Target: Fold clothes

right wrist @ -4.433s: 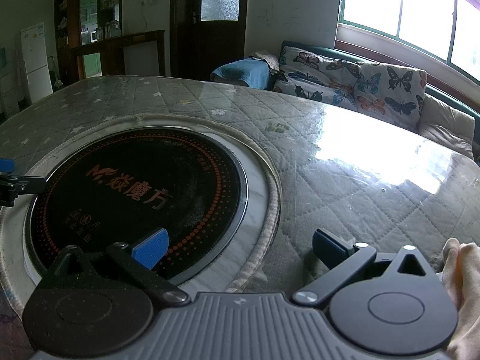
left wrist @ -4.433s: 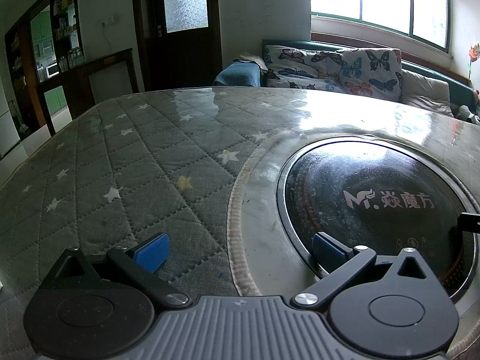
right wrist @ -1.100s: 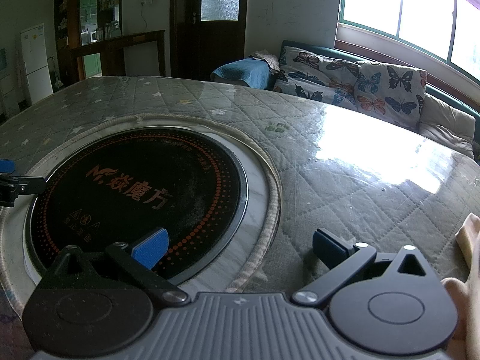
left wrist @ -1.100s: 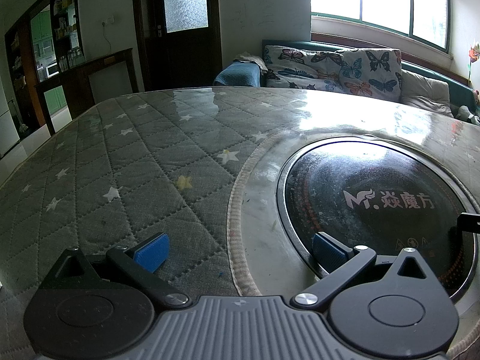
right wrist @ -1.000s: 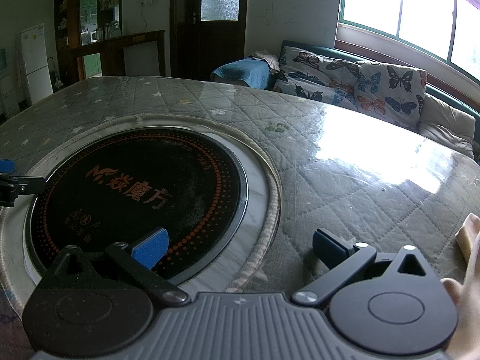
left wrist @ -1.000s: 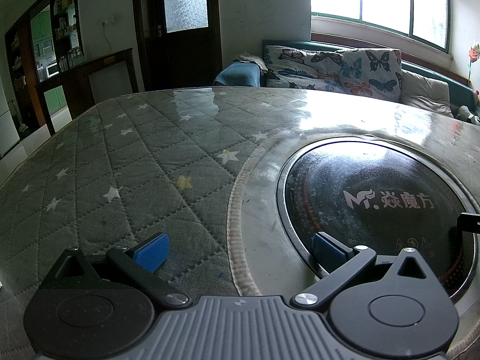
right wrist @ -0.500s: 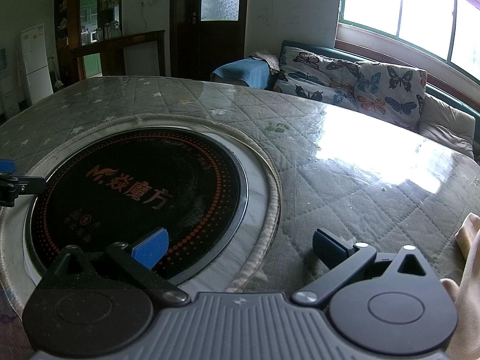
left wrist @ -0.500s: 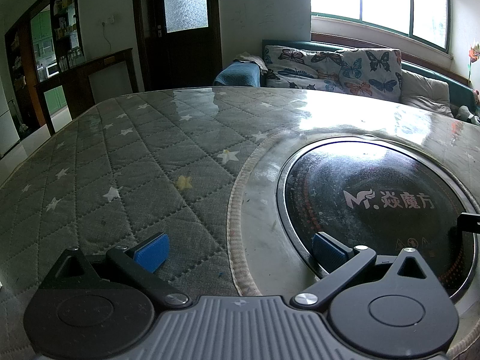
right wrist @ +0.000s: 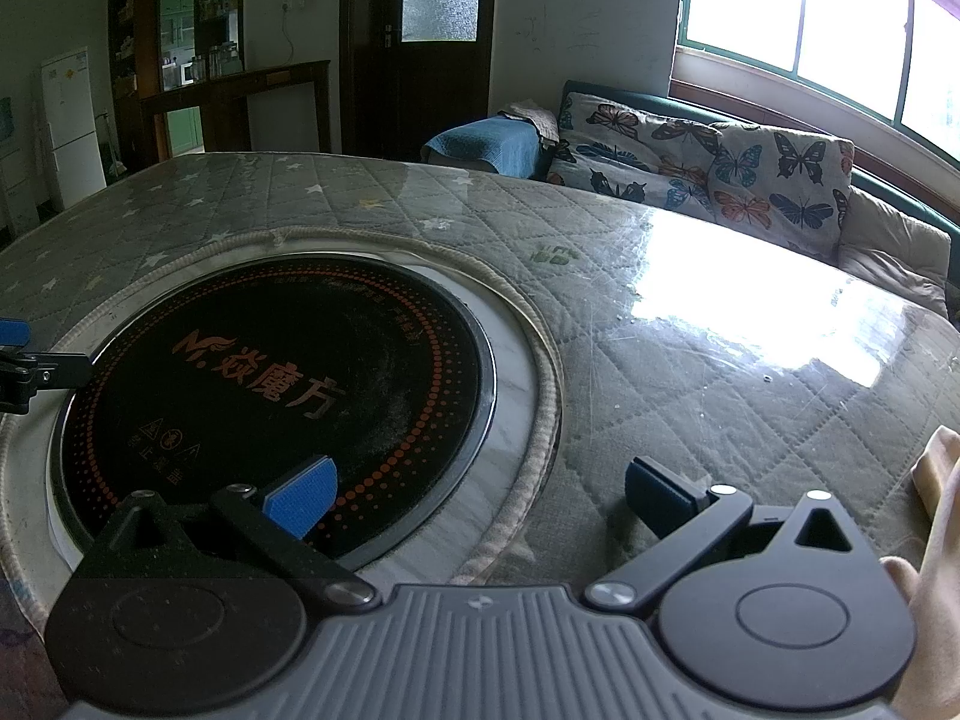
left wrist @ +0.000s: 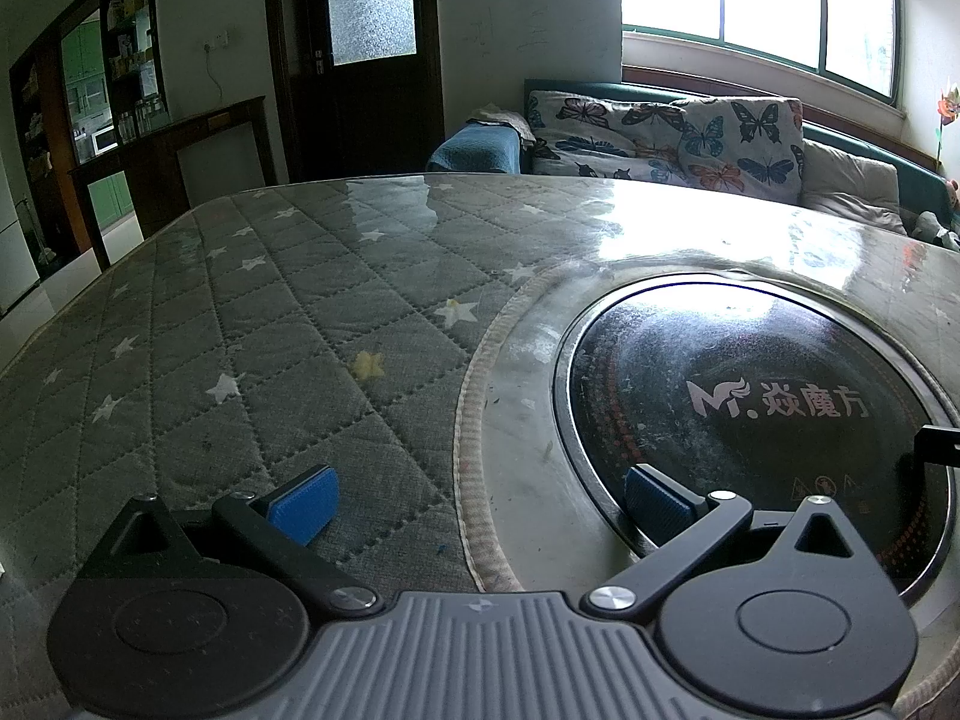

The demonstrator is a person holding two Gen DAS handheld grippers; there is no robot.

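Grey star-quilted table cover under glossy clear film [left wrist: 270,324] spans the table w/ round black glass cooktop [right wrist: 288,384] set in; left gripper [left wrist: 474,495] & right gripper [right wrist: 474,495] low over it, jaws spread, empty; clothes not in view; hand [right wrist: 936,570] at right edge.

Low twin wrist views — shared cooktop [left wrist: 762,414] [right wrist: 270,396]

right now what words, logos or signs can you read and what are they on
"M. 焱魔方", a stylised M logo and three characters, on the black round cooktop set in the table.
Warning triangles with small print under them on the same glass: too small to read.
Nothing else is legible.
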